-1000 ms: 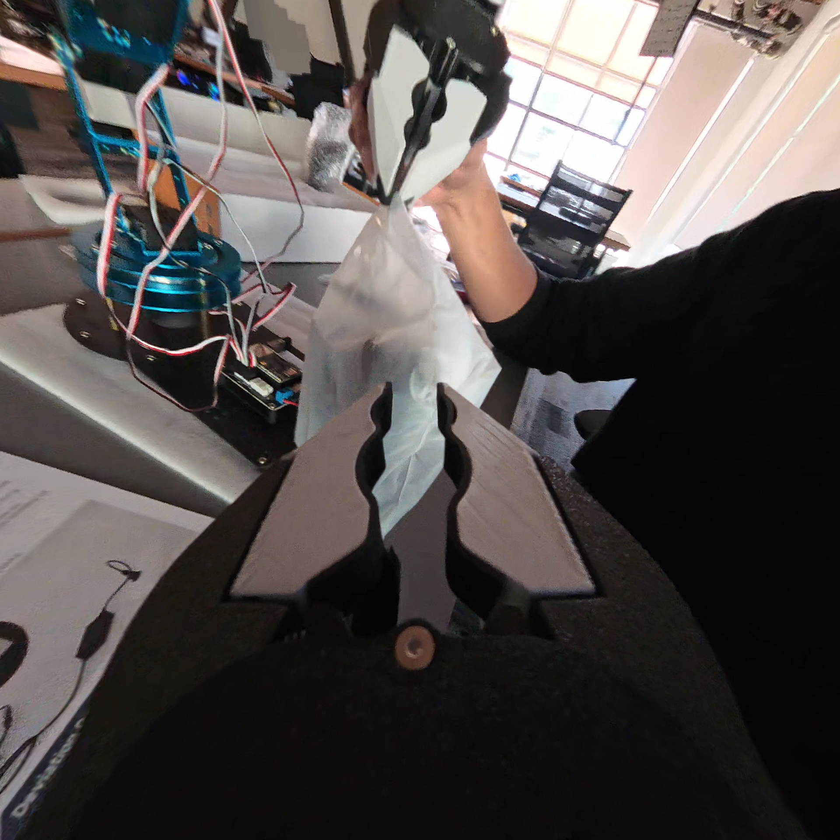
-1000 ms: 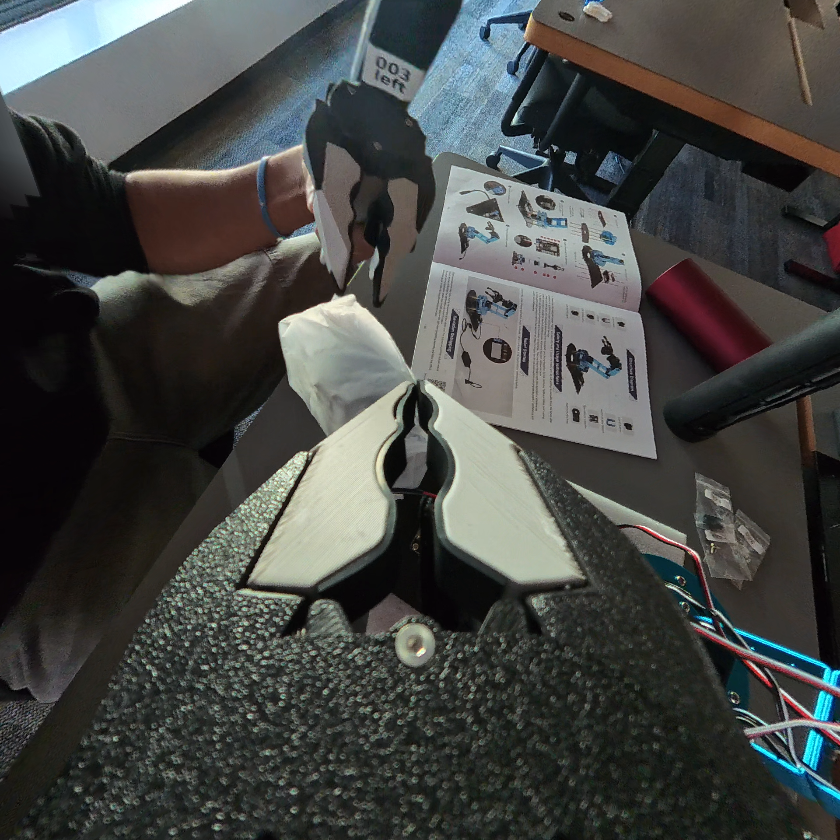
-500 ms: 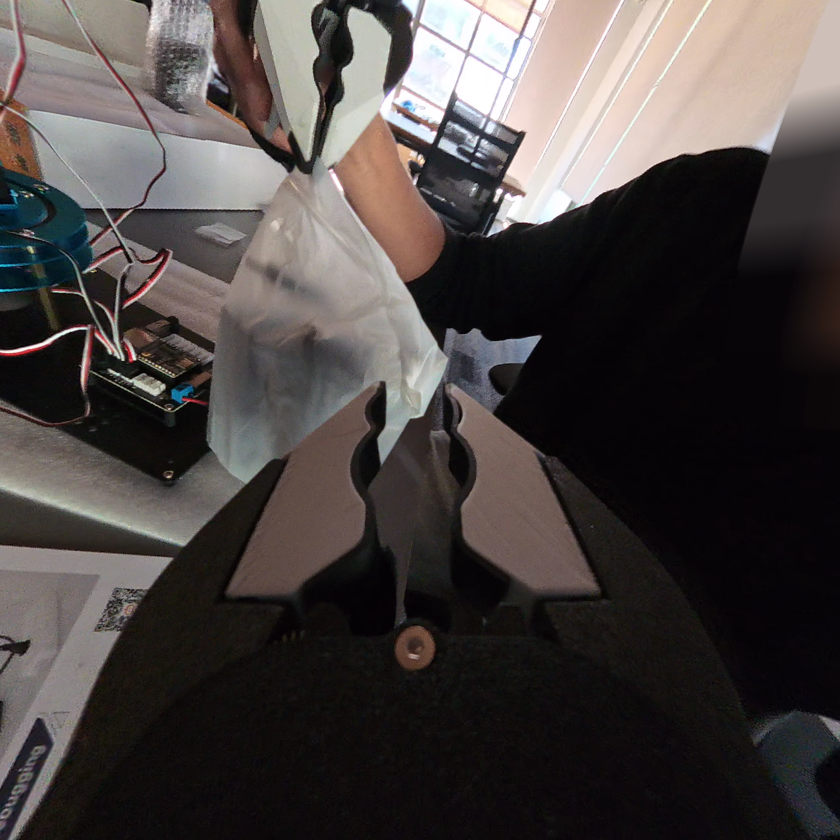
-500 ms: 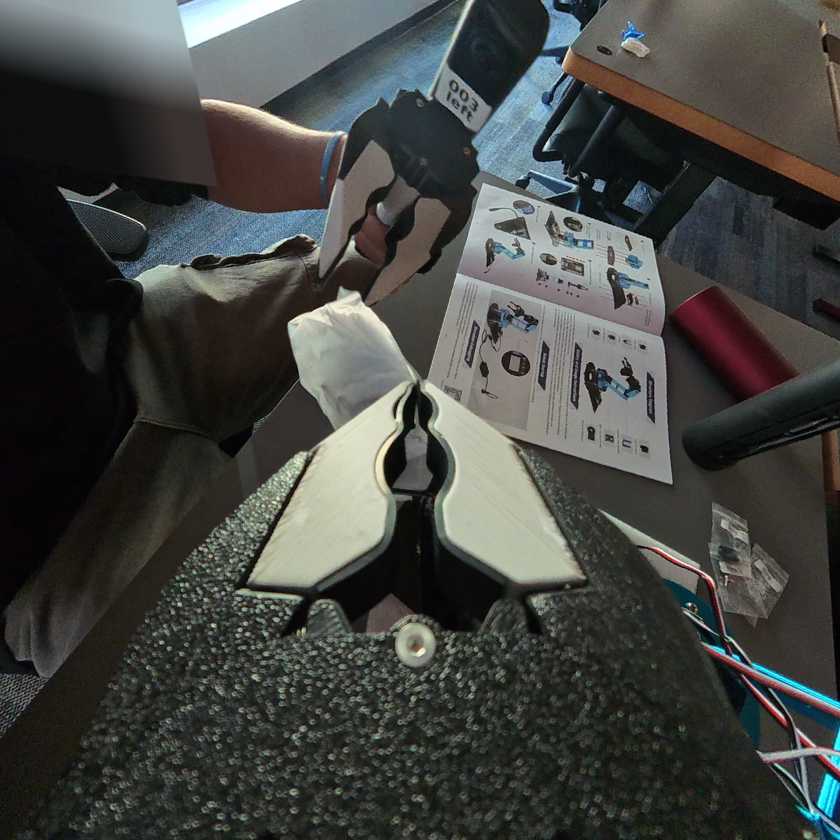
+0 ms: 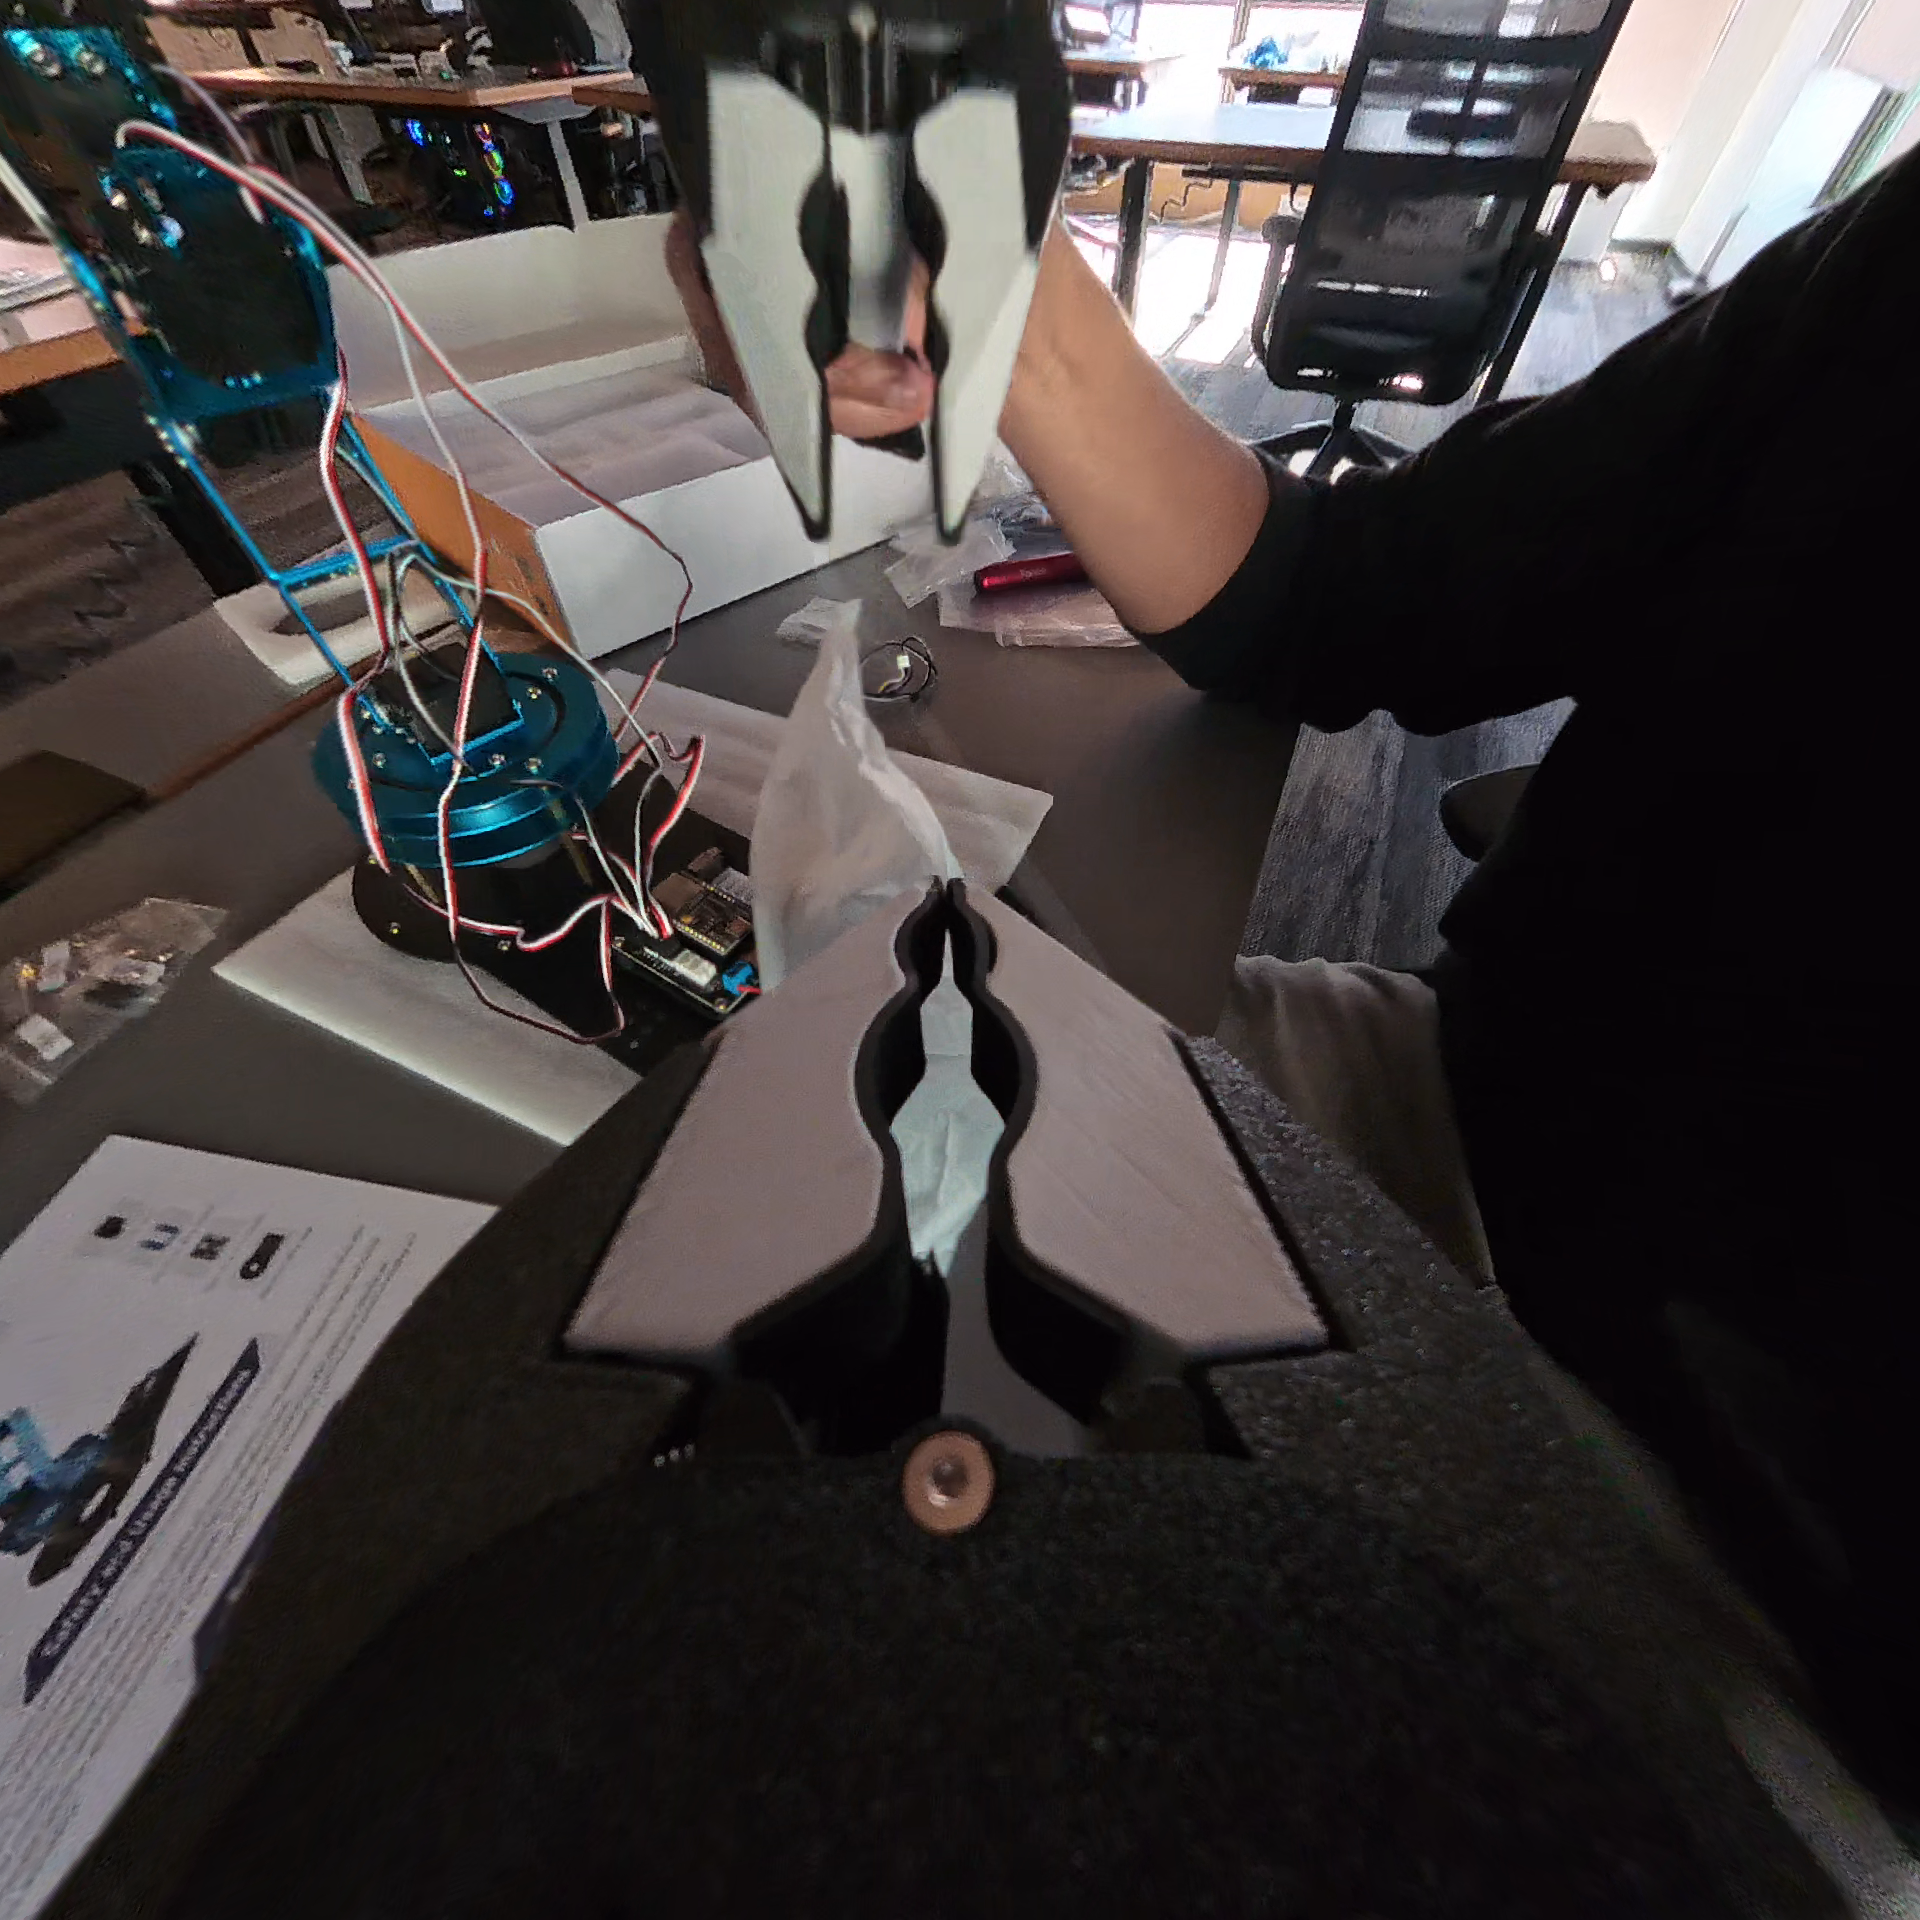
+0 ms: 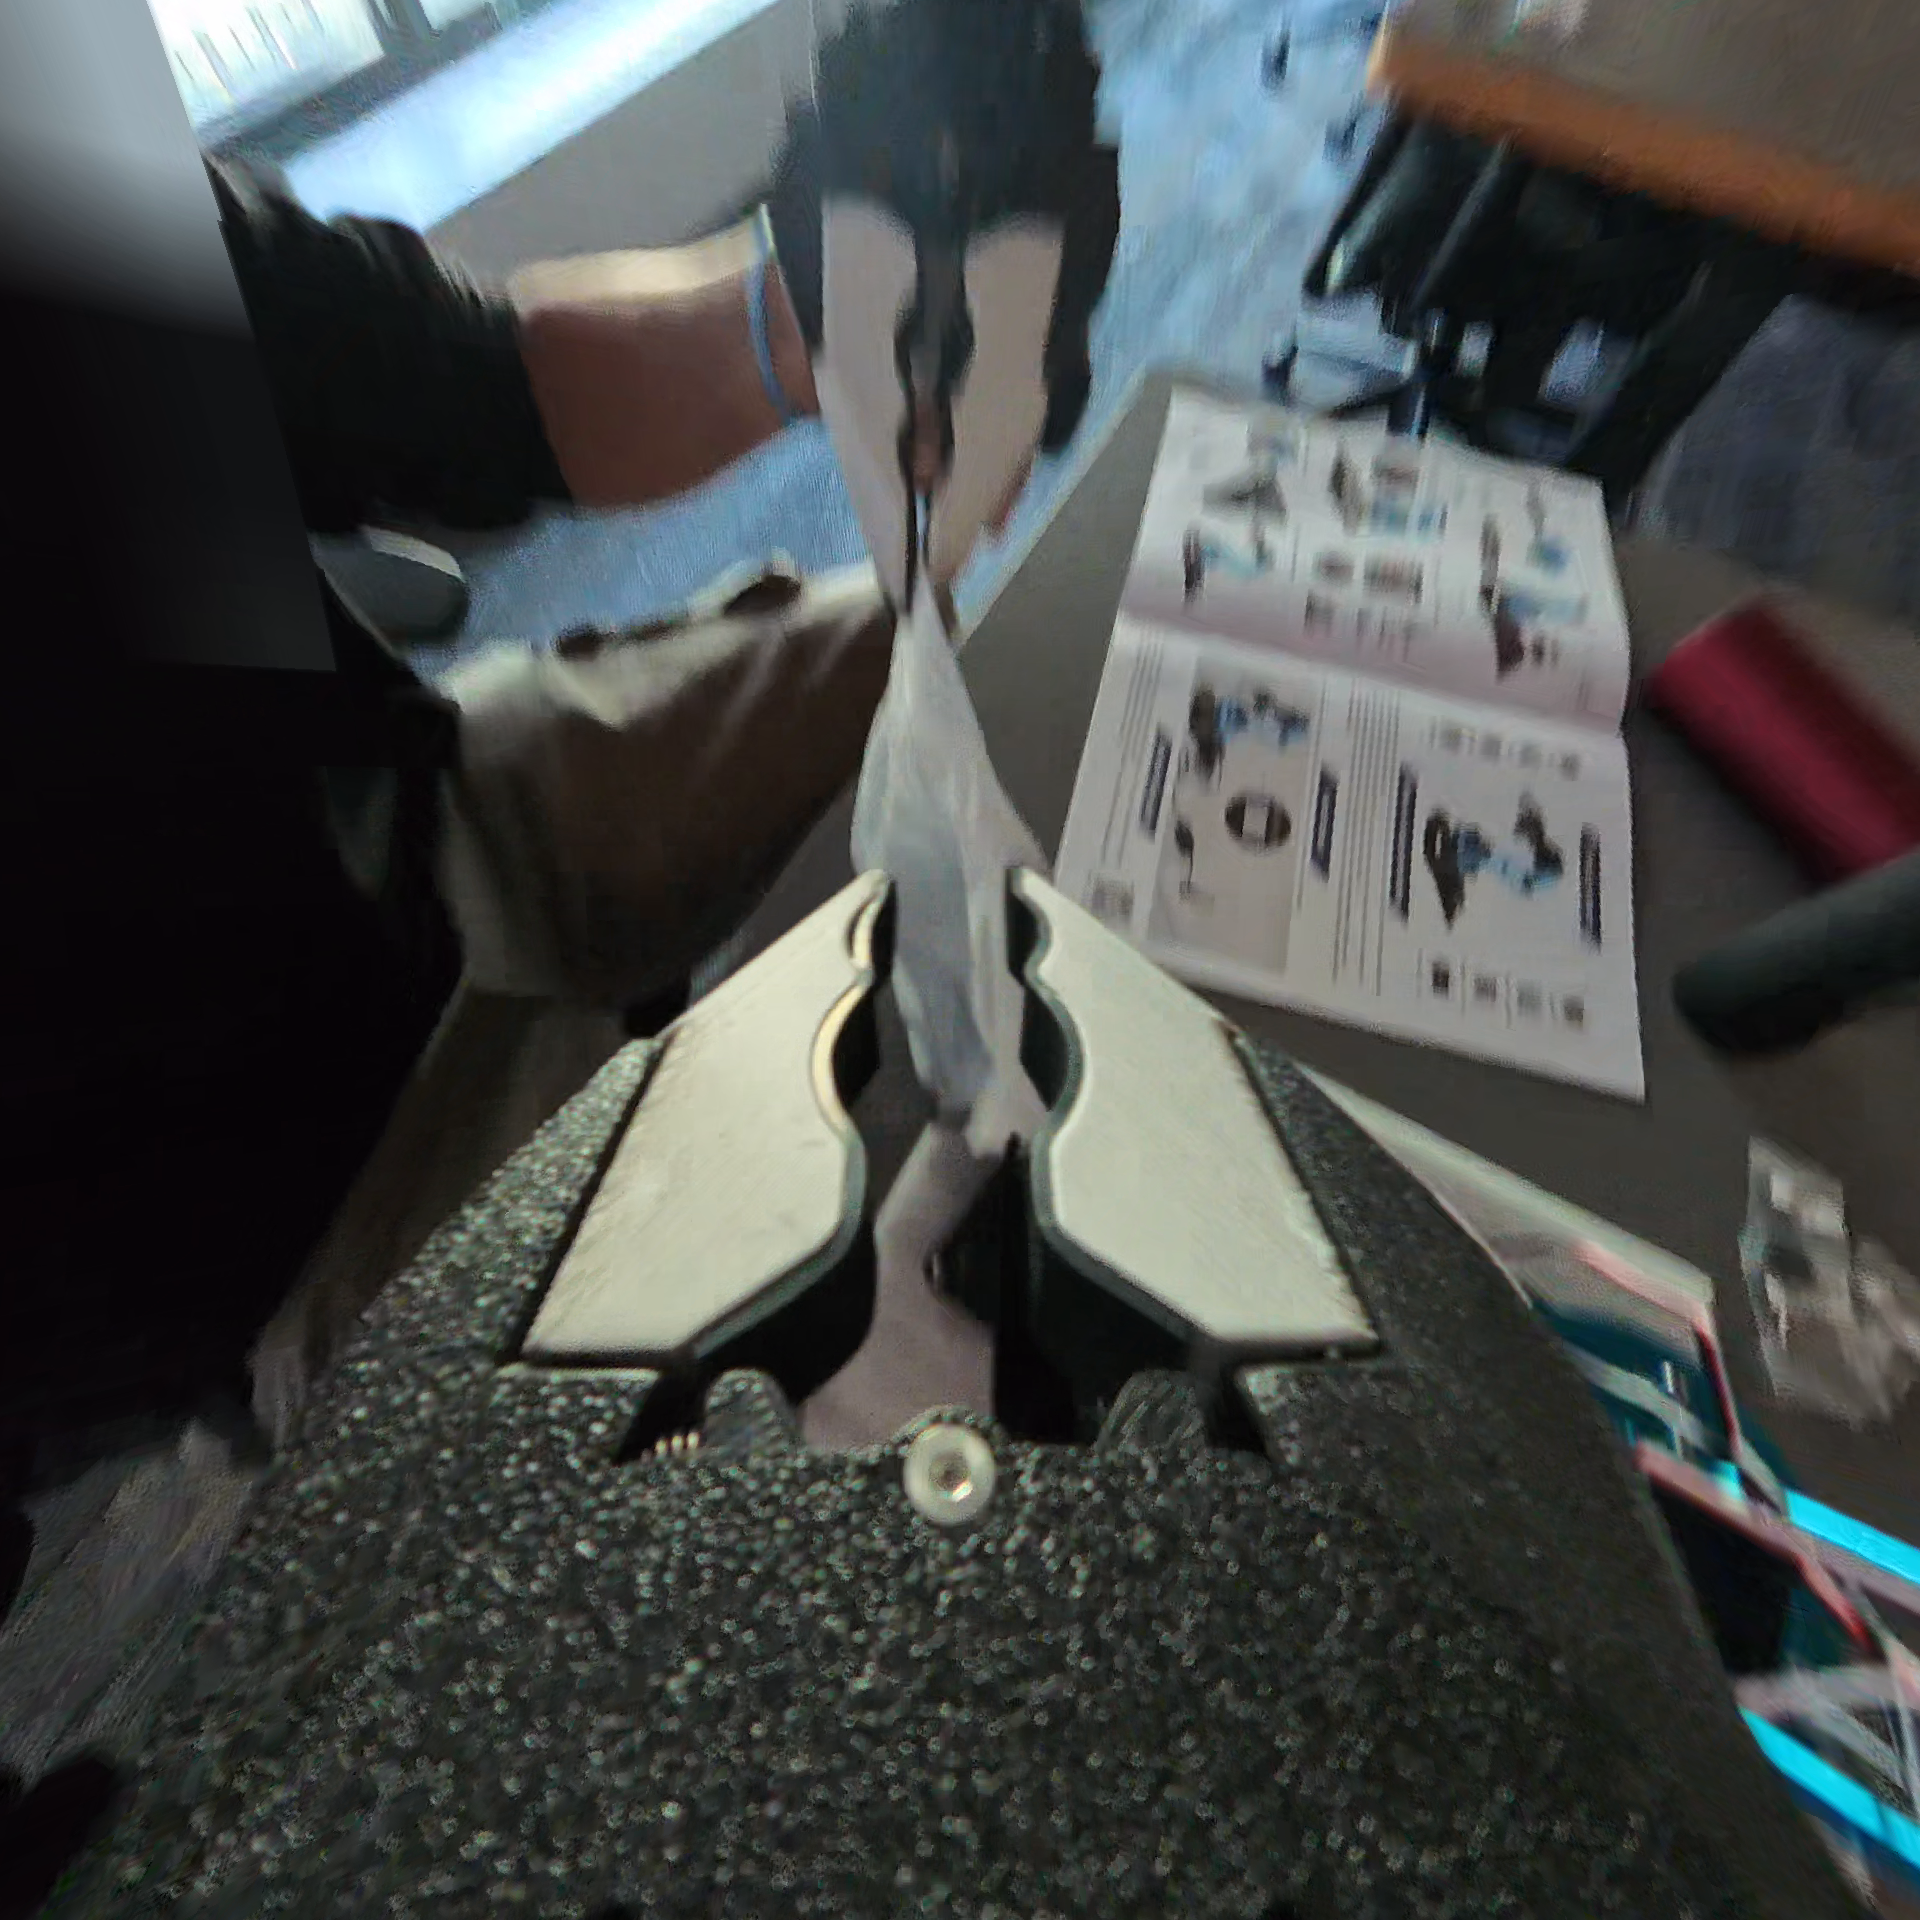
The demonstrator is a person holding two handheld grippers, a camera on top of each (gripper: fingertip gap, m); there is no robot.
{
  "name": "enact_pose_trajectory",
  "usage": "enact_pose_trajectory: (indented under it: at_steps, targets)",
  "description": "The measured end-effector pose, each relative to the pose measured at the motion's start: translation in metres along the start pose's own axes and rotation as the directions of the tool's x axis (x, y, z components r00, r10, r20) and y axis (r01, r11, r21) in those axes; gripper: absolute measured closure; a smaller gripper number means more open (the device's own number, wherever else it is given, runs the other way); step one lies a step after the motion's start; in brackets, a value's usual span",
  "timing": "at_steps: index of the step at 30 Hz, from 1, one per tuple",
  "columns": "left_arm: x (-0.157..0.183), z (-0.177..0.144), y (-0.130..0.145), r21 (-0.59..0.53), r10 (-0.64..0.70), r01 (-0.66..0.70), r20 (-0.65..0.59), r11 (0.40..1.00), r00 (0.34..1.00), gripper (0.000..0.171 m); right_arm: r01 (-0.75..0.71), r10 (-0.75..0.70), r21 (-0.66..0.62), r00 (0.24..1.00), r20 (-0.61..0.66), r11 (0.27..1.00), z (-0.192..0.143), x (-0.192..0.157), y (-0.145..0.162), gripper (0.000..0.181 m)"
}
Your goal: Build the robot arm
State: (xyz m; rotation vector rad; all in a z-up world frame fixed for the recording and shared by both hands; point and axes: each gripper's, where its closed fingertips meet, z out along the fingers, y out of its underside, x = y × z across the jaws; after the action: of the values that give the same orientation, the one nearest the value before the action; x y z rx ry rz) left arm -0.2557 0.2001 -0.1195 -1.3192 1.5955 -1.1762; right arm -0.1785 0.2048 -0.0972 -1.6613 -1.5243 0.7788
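Left hand-held gripper (image 5: 948, 896) pinching white plastic bag (image 5: 836, 800), bag tip upward, right hand-held gripper (image 6: 951, 883) spread

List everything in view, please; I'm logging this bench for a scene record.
plastic bag: 1, translucent white, between the two grippers
robot arm kit: 1, blue with red-white wires, on the table left of the bag
circuit board: 1, black, at the kit's base
booklet: 1, white, open flat on the table
cylinder: 1, dark red, beside the booklet
parts bags: a few, clear, at the far left of the table
office chair: 1, black, behind the table
table: 1, dark grey
left gripper: shut on the plastic bag
right gripper: open, above the bag's tip
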Motion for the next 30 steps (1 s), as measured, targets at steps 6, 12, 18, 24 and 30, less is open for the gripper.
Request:
enact_pose_trajectory:
  at_steps: [6, 12, 18, 24, 30]
  targets:
    - [0.002, 0.014, -0.005, 0.001, 0.072, -0.072, 0.034, 0.997, 0.997, 0.171, 0.097, -0.091, -0.160, 0.995, 0.042, 0.982, 0.065, 0.009, -0.010, 0.140]
    - [-0.012, 0.008, -0.007, 0.172, -0.017, -0.008, 0.142, 0.985, 0.990, 0.161, 0.117, -0.072, -0.322, 0.986, 0.147, 0.939, 0.073, 0.005, -0.001, 0.180]
    - [-0.012, 0.017, 0.006, 0.315, -0.096, 0.046, 0.145, 0.948, 0.985, 0.148, 0.027, -0.002, -0.261, 0.995, 0.096, 0.965, 0.071, 0.010, 0.001, 0.181]
    - [-0.027, 0.019, -0.004, 0.338, -0.069, -0.023, 0.257, 0.941, 0.964, 0.171, 0.032, -0.025, -0.187, 0.999, 0.041, 0.982, 0.068, 0.012, -0.002, 0.178]
    - [-0.026, 0.022, -0.005, 0.351, -0.070, -0.017, 0.234, 0.936, 0.970, 0.171, 0.097, -0.097, -0.032, 0.995, 0.017, 0.995, 0.064, 0.011, -0.024, 0.160]
